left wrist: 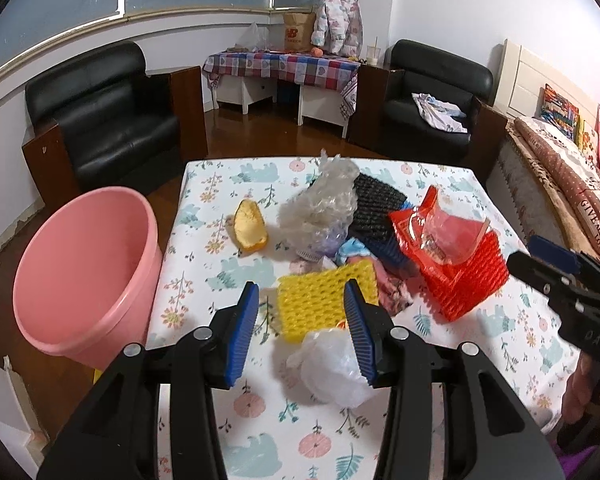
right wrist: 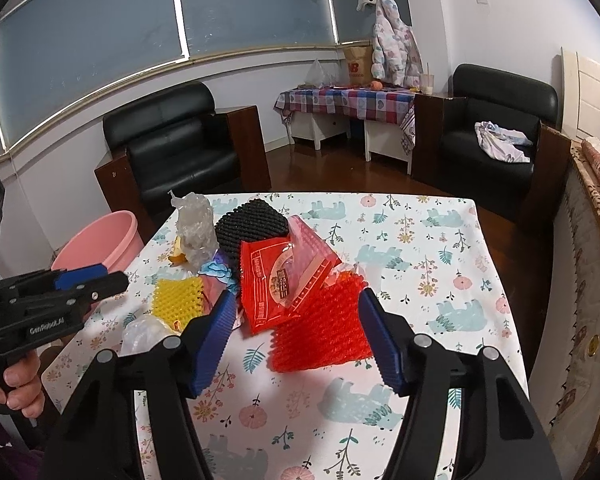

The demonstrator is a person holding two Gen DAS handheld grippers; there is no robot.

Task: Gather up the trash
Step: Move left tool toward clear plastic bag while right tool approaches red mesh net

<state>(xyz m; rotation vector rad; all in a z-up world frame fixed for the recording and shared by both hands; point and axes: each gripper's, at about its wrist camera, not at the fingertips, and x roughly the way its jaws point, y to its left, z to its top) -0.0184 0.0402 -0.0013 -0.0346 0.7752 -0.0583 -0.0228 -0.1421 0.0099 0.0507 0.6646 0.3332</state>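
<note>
Trash lies on the floral table [left wrist: 228, 412]: a yellow foam net [left wrist: 320, 300], a white plastic bag [left wrist: 332, 364], a red foam net [left wrist: 464, 280] under a red snack wrapper [left wrist: 428, 232], a black foam net [left wrist: 376, 204], crumpled clear plastic [left wrist: 324, 204] and an orange peel [left wrist: 250, 226]. My left gripper [left wrist: 302, 320] is open above the yellow net and white bag. My right gripper [right wrist: 296, 340] is open just above the red foam net [right wrist: 324, 332], with the red wrapper [right wrist: 276, 284] beyond it. A pink bucket [left wrist: 84, 276] stands left of the table.
Black armchairs [left wrist: 104, 116] stand behind the table, with a checked-cloth side table [left wrist: 284, 64] between them. A bed [left wrist: 564, 176] runs along the table's right side. The right gripper shows at the right edge of the left wrist view [left wrist: 556, 272].
</note>
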